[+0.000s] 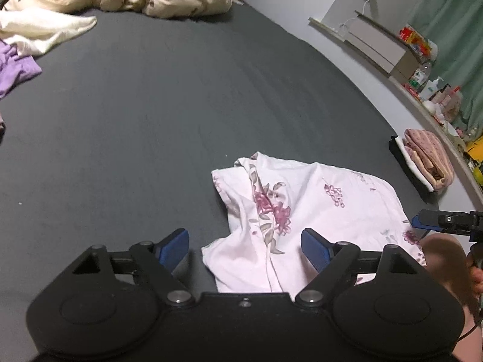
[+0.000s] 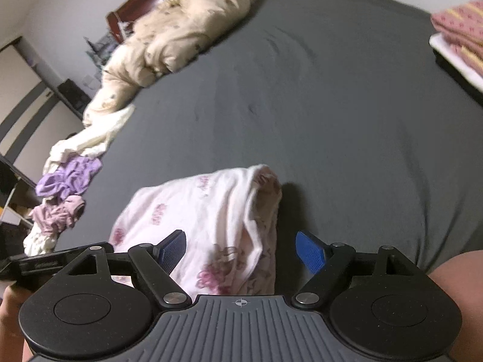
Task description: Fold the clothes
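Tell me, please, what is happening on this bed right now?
A person holding a gripper in each hand is folding laundry on a dark grey bed. A white floral garment lies partly folded in front of both tools. The left gripper and the right gripper are both open above it, gripping nothing. Unfolded clothes wait in a heap at one side; a folded stack sits at the other.

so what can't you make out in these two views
- Floral garment: near edge hidden behind the gripper body, both views; type unclear.
- Folded stack: cut off by the right edge, right wrist view.
- Shelf bottles: too small to read, left wrist view.
- Right gripper: mostly cut off in the left wrist view.
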A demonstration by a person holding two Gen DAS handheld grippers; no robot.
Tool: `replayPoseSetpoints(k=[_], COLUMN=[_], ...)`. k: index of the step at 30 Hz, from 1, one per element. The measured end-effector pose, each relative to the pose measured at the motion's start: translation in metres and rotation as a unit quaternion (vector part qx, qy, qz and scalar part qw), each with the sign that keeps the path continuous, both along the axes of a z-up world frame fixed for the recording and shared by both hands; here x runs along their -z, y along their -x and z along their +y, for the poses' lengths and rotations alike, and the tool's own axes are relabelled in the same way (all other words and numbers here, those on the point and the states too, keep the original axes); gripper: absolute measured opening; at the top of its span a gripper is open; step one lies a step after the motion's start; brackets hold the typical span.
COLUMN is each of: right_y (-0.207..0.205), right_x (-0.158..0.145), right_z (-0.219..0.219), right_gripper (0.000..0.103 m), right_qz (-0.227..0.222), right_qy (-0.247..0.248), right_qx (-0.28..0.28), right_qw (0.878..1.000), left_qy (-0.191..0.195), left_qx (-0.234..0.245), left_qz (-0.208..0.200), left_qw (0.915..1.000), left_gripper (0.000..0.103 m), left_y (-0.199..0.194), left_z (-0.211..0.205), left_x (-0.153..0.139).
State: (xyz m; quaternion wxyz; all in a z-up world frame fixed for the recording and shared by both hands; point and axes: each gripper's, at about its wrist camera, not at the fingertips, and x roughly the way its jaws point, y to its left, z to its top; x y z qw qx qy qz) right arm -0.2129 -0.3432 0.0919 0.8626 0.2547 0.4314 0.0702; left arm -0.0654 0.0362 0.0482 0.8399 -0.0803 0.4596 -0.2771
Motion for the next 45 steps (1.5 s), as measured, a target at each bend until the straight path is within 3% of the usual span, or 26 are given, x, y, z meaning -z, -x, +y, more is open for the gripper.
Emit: replayPoseSetpoints(k=[11,25,32,41,43,45], right_y=[-0.023,-0.029,-0.033,-0.035,-0.034,-0.033], right_x=[0.016,0.033,0.034,0.035,0.036,0.036], right_z=[0.006,0.005,0.011,0.016,0.016,0.016], right_gripper=[0.081,0.081,0.081,0.081,0.081,0.081], right_qz=[0.029,0.052,0.052,0.053,0.051,0.049], right_qy=[0.003,-0.042,-0.042,-0.043,-0.044,-0.045], right_qx=[-0.038,-0.041,-0.053,-0.067,-0.066,-0.065], right_qw=[0.999,0.997,0.996,0.995,0.996,0.996], left_qy=[0.008,-0.006,0.007,0.006,-0.001,-0.038], left_qx=[0.012,0.01,0.015,0.031,0.036,0.029], left_qz=[0.025,0.023,0.027,0.032,0.034,0.029], left_qw=[0.9996,0.9997,0.9995,0.999,0.9988,0.9984], left_gripper=[0.083,0.088,0.096,0.097,0.097,0.097], left_y=[-0.009,-0.011,-0.014,-0.018,-0.02,-0.021], left_z=[-0.024,-0.023,-0.023,-0.016,-0.016,-0.018], left_x=[0.015,0.018,0.025,0.023,0.023,0.017])
